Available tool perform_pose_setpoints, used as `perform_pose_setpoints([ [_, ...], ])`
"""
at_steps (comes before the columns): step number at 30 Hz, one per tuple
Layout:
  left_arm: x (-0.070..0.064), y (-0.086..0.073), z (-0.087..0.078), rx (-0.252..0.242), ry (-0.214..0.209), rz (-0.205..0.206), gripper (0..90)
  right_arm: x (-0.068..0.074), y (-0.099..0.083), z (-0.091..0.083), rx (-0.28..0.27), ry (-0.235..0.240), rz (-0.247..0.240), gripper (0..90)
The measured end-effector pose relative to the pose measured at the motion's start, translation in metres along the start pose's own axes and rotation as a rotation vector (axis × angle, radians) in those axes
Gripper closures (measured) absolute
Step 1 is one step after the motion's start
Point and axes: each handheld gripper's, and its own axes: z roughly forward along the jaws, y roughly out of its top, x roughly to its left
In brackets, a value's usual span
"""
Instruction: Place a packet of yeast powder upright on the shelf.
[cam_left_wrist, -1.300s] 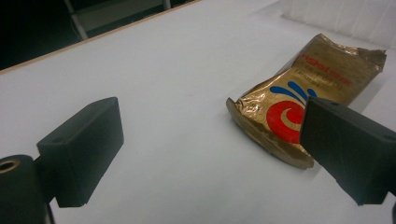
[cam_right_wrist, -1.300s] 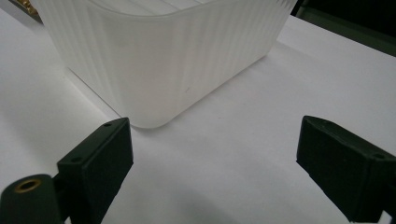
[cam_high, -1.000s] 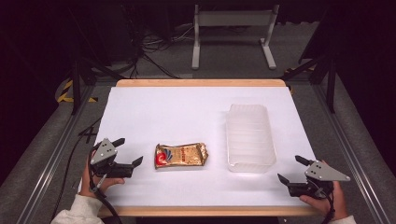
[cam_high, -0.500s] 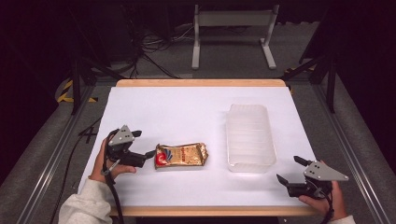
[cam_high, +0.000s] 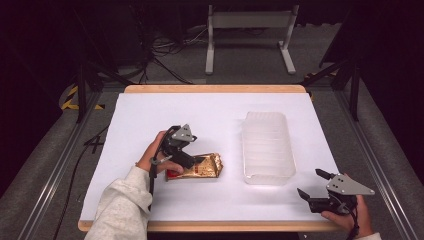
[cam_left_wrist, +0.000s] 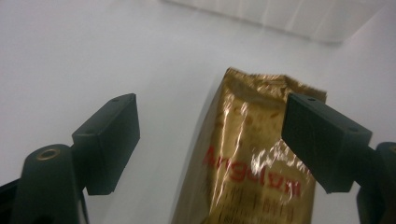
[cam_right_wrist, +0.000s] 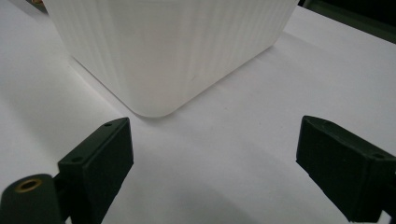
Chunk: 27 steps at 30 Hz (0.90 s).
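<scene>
A: Left claw (cam_high: 196, 161) — what is it doing?

B: I am holding it wide open over the gold snack packet (cam_left_wrist: 252, 158), one jaw to each side, neither touching the foil. The packet is lying flat on the white bench (cam_high: 150, 115), near its front edge and left of the clear plastic tub (cam_high: 267, 147).

A: Which step?

B: Closing in for the grasp, I am judging. Next I am needing to lower a little and pinch across the packet's width without sliding it.

A: Right claw (cam_high: 314, 186)?

B: I am resting it wide open at the front right corner, holding nothing, its jaws facing the tub's near corner (cam_right_wrist: 154, 105).

A: Room?

B: Bare bench is lying between packet and tub. The front edge is sitting close behind my left hand.
</scene>
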Motion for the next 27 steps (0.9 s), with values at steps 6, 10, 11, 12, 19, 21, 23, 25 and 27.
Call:
perform_pose_setpoints([
  [6,-0.002,0.016,0.028,0.051,-0.006,0.035,23.3,0.001,-0.002,0.000,0.012,0.000,0.000,11.7],
  [10,-0.001,0.021,0.043,0.092,-0.031,0.051,26.6,0.001,-0.003,-0.002,0.012,-0.001,0.002,11.8],
  [11,0.000,0.022,0.045,0.100,-0.037,0.050,27.5,0.001,-0.003,-0.002,0.013,0.000,0.001,11.8],
  [12,0.000,0.023,0.047,0.107,-0.036,0.055,29.2,0.002,-0.003,-0.002,0.014,0.000,0.001,11.8],
  [19,0.002,0.029,0.055,0.149,-0.033,0.066,39.0,0.001,-0.003,-0.001,0.022,0.002,0.004,11.8],
  [21,0.002,0.030,0.058,0.168,-0.042,0.069,39.2,0.002,-0.003,-0.001,0.023,0.002,0.003,11.8],
  [23,0.002,0.031,0.061,0.177,-0.060,0.062,39.3,0.002,-0.003,-0.001,0.027,0.003,0.000,11.8],
  [25,0.003,0.032,0.064,0.193,-0.087,0.046,40.2,0.002,-0.003,-0.001,0.027,0.002,0.000,11.8],
  [27,0.002,0.033,0.069,0.216,-0.120,0.036,40.3,0.002,-0.003,0.000,0.028,0.004,0.003,11.9],
])
